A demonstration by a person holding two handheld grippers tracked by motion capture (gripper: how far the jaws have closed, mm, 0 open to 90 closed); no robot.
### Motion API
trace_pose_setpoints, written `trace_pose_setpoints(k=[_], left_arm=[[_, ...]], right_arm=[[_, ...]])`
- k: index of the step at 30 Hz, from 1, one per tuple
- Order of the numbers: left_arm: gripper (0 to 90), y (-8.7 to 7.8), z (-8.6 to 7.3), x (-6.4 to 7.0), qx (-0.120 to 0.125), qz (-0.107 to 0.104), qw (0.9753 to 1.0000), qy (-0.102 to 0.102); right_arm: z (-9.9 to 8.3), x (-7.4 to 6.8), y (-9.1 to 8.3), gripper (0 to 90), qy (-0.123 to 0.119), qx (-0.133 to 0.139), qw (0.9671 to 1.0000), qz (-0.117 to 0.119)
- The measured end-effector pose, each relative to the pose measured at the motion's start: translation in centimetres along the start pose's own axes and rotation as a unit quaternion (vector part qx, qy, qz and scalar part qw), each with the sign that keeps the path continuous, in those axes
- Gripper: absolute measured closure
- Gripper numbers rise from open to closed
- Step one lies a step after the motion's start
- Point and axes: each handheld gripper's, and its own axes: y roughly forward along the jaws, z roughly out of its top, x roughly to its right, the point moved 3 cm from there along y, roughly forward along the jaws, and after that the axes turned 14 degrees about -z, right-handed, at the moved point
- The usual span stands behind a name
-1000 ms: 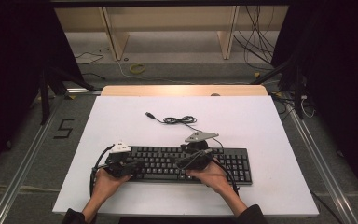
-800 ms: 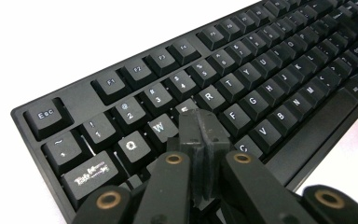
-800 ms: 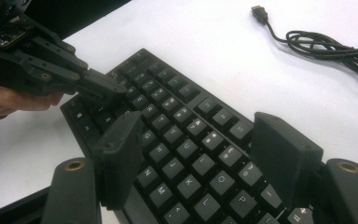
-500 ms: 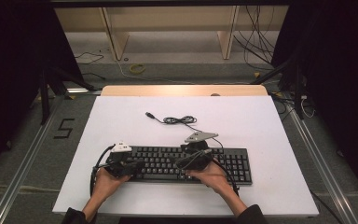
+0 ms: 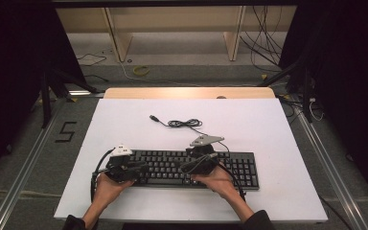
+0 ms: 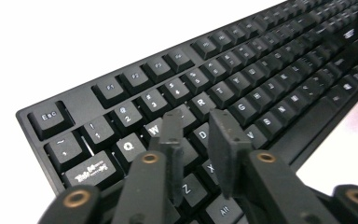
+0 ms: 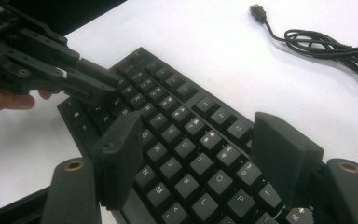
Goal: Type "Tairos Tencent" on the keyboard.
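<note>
A black keyboard [image 5: 242,170] lies near the front of the white table [image 5: 268,124], its cable [image 5: 184,123] coiled behind it and ending in a USB plug [image 5: 152,117]. My left gripper [image 5: 141,167] hovers over the keyboard's left end. In the left gripper view the keyboard [image 6: 261,60] stretches away, and my left gripper [image 6: 198,128] has its jaws drawn almost together above the W, S and D keys, holding nothing. My right gripper [image 5: 186,167] is over the middle keys. In the right gripper view it [image 7: 196,135] stands open above the keyboard [image 7: 177,93], with the left gripper [image 7: 114,86] beyond.
A wooden strip [image 5: 189,92] runs along the table's far edge, with shelf legs and loose cables on the floor behind. Metal rails flank the table on both sides. A "5" mark [image 5: 67,132] is on the floor at the left.
</note>
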Motion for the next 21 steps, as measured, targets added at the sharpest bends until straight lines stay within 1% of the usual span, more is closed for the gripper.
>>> trace_pose_setpoints(k=[4, 9, 11, 13, 17, 21], left_arm=[[67.3, -0.6, 0.0, 0.1, 0.009, -0.004, 0.9999, -0.006], [52.9, -1.5, 0.1, 0.1, 0.026, -0.007, 0.9996, -0.013], [47.4, -1.7, 0.1, 0.0, 0.025, -0.005, 0.9995, -0.016], [43.8, -1.7, 0.0, -0.1, 0.022, -0.005, 0.9995, -0.021], [39.7, -1.6, -0.1, 0.0, 0.019, -0.004, 0.9995, -0.025], [39.2, -1.7, -0.2, 0.0, 0.020, -0.004, 0.9995, -0.024]], right_arm=[[0.0, 0.0, 0.1, 34.9, -0.004, 0.001, 1.0000, 0.001], [0.0, -0.1, 0.1, 34.9, -0.003, 0.002, 1.0000, 0.002], [0.0, -0.1, 0.1, 34.9, -0.003, 0.002, 1.0000, 0.002], [0.0, -0.1, 0.1, 34.9, -0.004, 0.001, 1.0000, 0.002], [-0.1, -0.2, 0.2, 34.9, -0.003, 0.000, 1.0000, 0.003], [-0.1, -0.3, 0.3, 34.9, -0.005, -0.003, 1.0000, 0.003]])
